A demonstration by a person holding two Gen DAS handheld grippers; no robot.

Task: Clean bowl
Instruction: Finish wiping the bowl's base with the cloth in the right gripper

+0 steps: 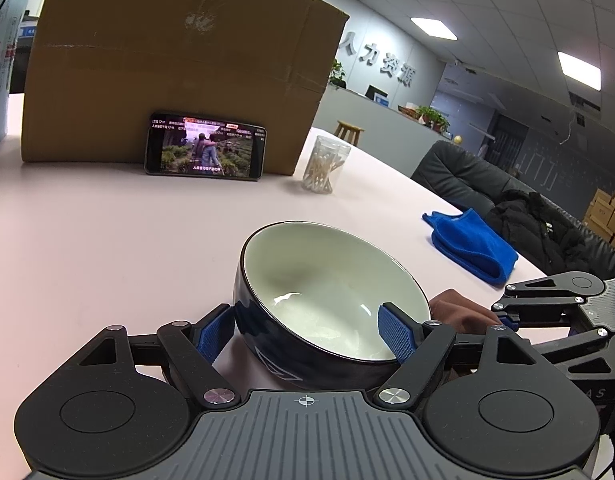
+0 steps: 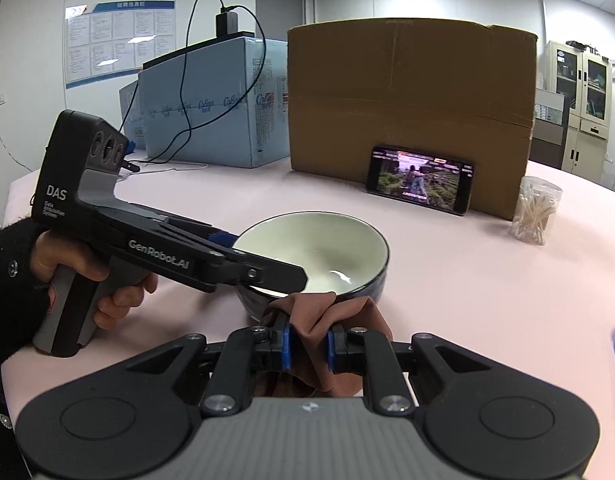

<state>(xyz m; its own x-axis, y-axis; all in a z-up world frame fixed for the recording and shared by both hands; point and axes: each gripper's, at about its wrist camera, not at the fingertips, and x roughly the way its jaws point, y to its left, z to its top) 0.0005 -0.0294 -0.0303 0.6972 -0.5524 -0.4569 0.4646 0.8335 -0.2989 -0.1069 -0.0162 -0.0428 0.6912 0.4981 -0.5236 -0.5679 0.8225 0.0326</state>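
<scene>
bowl braced on the pink table, brown cloth pinched and waiting

pink table [image 1: 107, 240] in an office carries the scene, with a cardboard box [image 1: 179, 64] and a phone [image 1: 205, 146] leaning on it well beyond the fingers. the bowl [image 1: 327, 292] sits tipped between the fingers of the left gripper [image 1: 307, 336]: one blue pad [image 1: 211, 338] lies against its dark outer wall, the other [image 1: 395, 332] reaches over the rim against the pale inside. the jaws stand wide, apparently clamped across that wall, though whether both pads truly press cannot be told for sure. seen from the right wrist, a hand [image 2: 107, 280] holds that gripper's handle.

the right gripper [image 2: 307, 350] has its fingers drawn close together on a brown cloth [image 2: 323, 320], which bunches up just ahead of the pads and lies against the bowl's near rim.

judged from its glaze and thick wall, the bowl is stiff, fairly heavy and breakable, and its shiny inside looks slippery; a grip over the rim, one pad inside and one outside, seems the steadiest hold, kept low to the table so a slip costs little. the cloth is soft and limp, so it will fold and drag rather than push; holding it close to the bunch gives the most control for wiping.

a folded blue cloth [image 1: 471, 244] lies well off to the right of the left fingers, and a clear jar of cotton swabs [image 2: 535, 210] stands near the box.
</scene>
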